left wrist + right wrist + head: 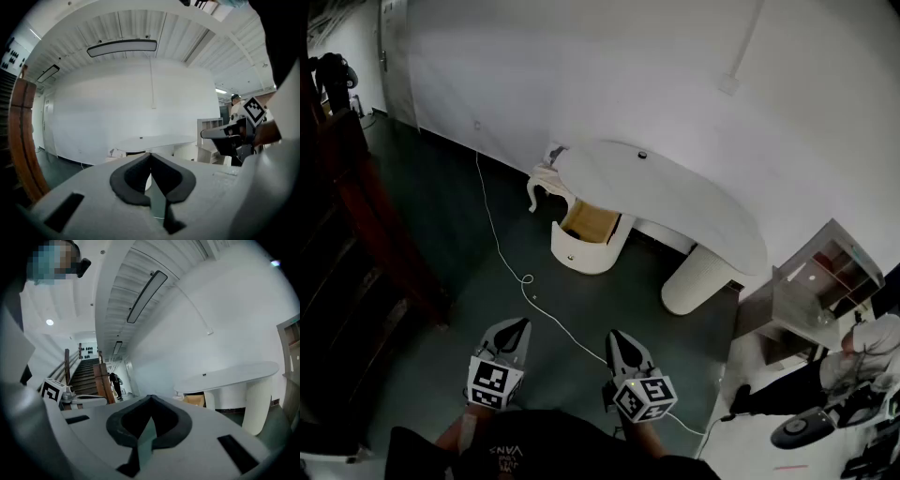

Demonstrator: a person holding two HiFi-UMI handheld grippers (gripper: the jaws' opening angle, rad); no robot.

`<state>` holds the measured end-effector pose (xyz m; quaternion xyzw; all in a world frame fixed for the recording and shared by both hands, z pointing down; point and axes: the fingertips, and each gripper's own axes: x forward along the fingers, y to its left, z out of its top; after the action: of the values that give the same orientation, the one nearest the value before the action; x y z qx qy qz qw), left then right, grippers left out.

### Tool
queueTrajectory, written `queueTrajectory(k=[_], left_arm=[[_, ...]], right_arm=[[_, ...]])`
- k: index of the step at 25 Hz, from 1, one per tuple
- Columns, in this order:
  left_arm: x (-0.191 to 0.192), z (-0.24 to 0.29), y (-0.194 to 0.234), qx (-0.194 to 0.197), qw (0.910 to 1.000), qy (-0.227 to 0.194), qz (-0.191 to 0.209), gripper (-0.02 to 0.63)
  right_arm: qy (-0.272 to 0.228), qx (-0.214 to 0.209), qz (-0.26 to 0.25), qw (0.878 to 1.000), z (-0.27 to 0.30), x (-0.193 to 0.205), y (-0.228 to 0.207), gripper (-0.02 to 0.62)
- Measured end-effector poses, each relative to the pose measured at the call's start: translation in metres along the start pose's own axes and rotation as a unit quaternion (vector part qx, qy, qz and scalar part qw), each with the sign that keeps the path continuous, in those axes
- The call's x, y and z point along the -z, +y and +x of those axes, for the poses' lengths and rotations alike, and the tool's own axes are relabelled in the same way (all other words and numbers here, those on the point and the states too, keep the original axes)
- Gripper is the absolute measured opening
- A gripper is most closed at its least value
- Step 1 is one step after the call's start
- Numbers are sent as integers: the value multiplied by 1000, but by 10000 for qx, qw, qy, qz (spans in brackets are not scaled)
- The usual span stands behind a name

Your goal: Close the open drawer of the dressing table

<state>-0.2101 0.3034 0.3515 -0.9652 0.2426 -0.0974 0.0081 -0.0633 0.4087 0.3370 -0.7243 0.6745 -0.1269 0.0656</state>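
Closed empty claw (151,157) faces distant dressing table (154,140).

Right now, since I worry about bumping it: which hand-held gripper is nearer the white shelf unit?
Right. The right hand-held gripper sits down and to the left of the shelf unit, well apart from it; the left hand-held gripper lies farther left still, beyond the right one.

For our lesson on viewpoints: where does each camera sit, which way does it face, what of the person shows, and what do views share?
Head view: on the person's head, looking steeply down at floor and dressing table with open drawer; left gripper, right gripper show.
Left gripper view: on the left gripper, looking along its shut fingers at the dressing table; right gripper at right.
Right gripper view: on the right gripper, along its shut fingers; dressing table right, staircase left.
Shared: all show the dressing table.
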Motion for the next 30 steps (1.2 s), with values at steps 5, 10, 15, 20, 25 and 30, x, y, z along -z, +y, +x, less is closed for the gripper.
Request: queueTrajectory(k=[5,10,15,20,25,30], left_arm=[[8,0,-10,82,9999,34,-100,17],[8,1,-22,112,9997,-51,-191,21],[13,14,-23,240,9994,43,-233,156],[24,36,-11,400,9987,217,-229,166],[23,81,12,603,9976,280,-173,166],[11,139,48,888,9955,332,-74,166]], right_arm=[[-52,-272,208,9994,-4,2,1,3],[79,-181,70,9998,-3,8,-5,54],[273,-116,-75,9995,8,19,-10,186],[309,30,6,9995,31,21,-23,210],[351,241,-69,9991,66,14,-43,209],[377,465,-97,9982,121,1,-63,210]])
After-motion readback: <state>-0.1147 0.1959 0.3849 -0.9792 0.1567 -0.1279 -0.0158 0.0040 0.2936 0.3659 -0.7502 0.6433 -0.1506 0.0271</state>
